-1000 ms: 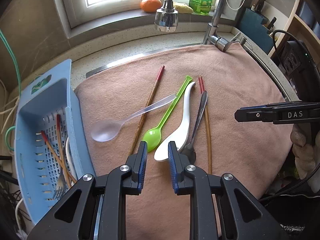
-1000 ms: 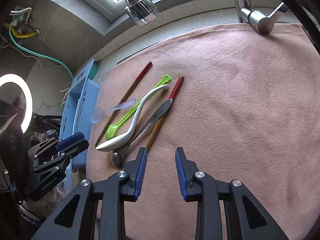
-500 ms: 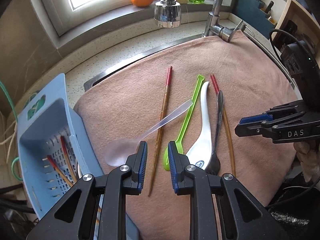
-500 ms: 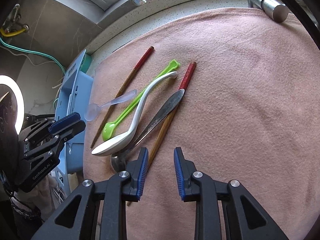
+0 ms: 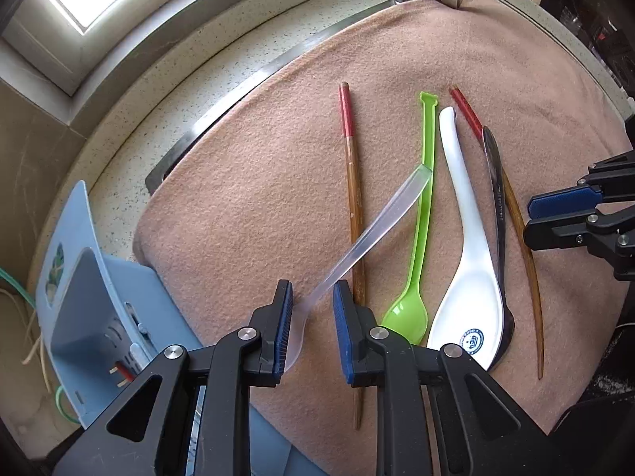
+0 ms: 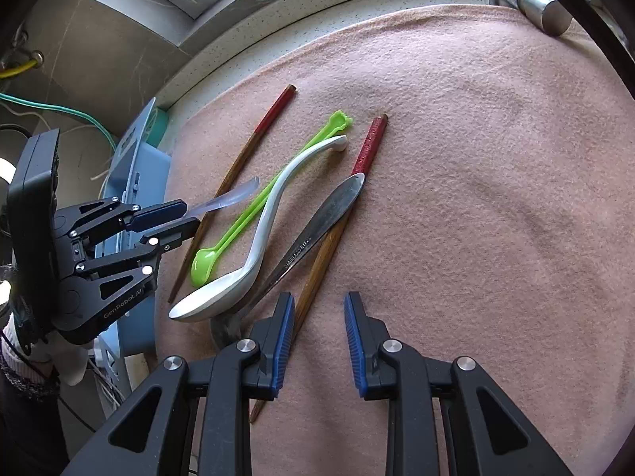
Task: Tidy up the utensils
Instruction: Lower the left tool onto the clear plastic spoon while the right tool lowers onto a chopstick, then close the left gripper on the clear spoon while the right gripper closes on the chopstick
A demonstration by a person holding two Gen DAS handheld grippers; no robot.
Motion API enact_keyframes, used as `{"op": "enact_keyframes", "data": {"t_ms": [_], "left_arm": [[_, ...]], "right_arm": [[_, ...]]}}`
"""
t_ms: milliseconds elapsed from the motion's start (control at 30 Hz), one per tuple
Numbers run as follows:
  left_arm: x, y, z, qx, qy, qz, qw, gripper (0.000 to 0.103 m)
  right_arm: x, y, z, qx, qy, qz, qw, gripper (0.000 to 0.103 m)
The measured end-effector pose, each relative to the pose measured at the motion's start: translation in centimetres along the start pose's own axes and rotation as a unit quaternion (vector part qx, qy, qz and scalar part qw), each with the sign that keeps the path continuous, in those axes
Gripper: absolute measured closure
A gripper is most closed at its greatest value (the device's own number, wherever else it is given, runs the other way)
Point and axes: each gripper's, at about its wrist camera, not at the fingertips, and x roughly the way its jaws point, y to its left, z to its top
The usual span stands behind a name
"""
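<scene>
The left hand-held gripper (image 5: 312, 319) was seen narrowly parted, its blue pads set on either side of the clear plastic spoon (image 5: 369, 230) near the neck, where handle meets bowl; whether the pads already touched it could not be told. The spoon's long axis ran up and to the right from that gripper, across a red-tipped chopstick (image 5: 353, 198), its handle end resting by the green spoon (image 5: 421, 214). The left gripper was judged much the nearer to it (the right sat well apart, on the far side of the row).

The right hand-held gripper (image 6: 319, 321) was held moderately open and empty, just beside the second chopstick (image 6: 337, 230) and the metal spoon (image 6: 317, 230). All the pieces lay on a pink cloth (image 6: 476, 158) spread over the counter, with a blue basket (image 5: 83, 277) to the left.

"STAINLESS STEEL" could be read on the metal handle, "GenRobot.AI" on the left gripper's body, and a round blue stamp was noted in the white soup spoon (image 5: 464, 261), its letters too small to be read.
</scene>
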Motion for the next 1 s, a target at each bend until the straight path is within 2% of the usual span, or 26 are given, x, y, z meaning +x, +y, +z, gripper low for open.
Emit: {"op": "enact_keyframes", "data": {"t_ms": [200, 367, 700, 1000], "left_arm": [[0.3, 1.2, 1.0, -0.040, -0.010, -0.021, 0.9989, 0.091], [0.7, 1.4, 1.9, -0.061, -0.018, -0.021, 0.9978, 0.096], [1.0, 2.0, 2.0, -0.091, -0.026, -0.032, 0.9950, 0.097], [0.4, 1.5, 2.1, -0.124, -0.046, -0.051, 0.9899, 0.098]], "right_arm": [[0.6, 1.5, 0.6, -0.030, -0.008, -0.039, 0.999, 0.080], [1.2, 2.9, 0.9, -0.070, -0.017, -0.082, 0.994, 0.088], [-0.1, -0.1, 0.9, -0.051, -0.011, -0.064, 0.997, 0.096], [-2.7, -3.1, -0.2, -0.009, -0.027, -0.033, 0.999, 0.097]]}}
